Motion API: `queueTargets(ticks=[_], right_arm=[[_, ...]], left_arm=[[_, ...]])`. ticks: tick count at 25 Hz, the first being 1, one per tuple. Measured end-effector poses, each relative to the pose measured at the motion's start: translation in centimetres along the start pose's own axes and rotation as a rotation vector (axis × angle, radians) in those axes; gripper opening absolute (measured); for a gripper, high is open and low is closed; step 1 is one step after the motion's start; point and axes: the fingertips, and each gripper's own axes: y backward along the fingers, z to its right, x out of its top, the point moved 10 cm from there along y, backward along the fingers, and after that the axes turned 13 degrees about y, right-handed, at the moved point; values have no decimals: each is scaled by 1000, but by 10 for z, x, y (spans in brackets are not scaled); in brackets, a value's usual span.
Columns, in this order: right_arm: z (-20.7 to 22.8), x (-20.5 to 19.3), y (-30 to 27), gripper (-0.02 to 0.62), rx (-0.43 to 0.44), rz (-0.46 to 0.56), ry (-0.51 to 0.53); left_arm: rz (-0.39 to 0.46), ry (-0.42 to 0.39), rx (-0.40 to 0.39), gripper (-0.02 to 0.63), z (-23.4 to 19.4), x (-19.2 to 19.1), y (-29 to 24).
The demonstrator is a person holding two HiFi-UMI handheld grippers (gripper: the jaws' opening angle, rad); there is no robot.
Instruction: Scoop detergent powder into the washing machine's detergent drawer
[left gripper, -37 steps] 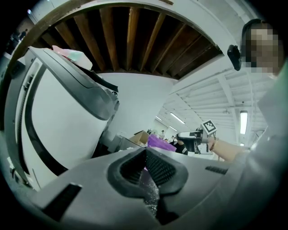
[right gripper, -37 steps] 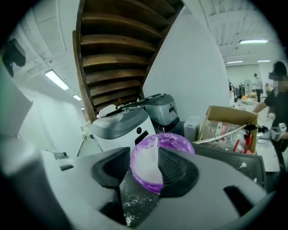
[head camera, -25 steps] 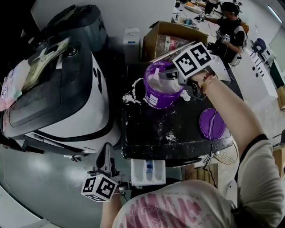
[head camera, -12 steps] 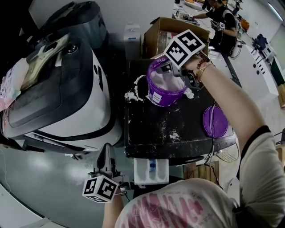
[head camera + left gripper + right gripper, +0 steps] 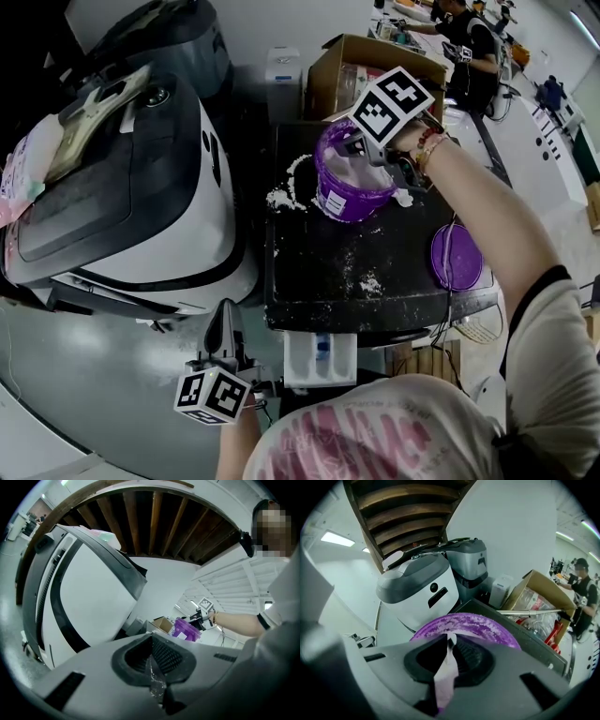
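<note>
Over the tub (image 5: 349,202), right gripper (image 5: 450,641) jaws just clamped perhaps a scoop (image 5: 444,679); left gripper's (image 5: 153,648) together near washer (image 5: 93,606).

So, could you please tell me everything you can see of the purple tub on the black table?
The purple tub looks plastic, round and open. It stands upright at the far side of the black table, with a white label on its wall, white powder dusting its rim and spilled powder beside it. The right gripper reaches into its mouth; its jaws have just been closing and pinch a thin pale strip, perhaps a scoop handle.
</note>
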Motion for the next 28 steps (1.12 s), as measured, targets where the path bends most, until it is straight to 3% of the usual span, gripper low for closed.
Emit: queueTargets(ticks=[5,19,28], right_arm=[[-3,0,2,9,-3,7,14],[3,3,13,5,-158,-51,139],[-1,-3,4,5,-167,-80,161]], left_arm=[[1,-1,-5,3,1,-1,0],[10,-11,3,3,1,4,6],[12,-7,12,3,-1,2,7]])
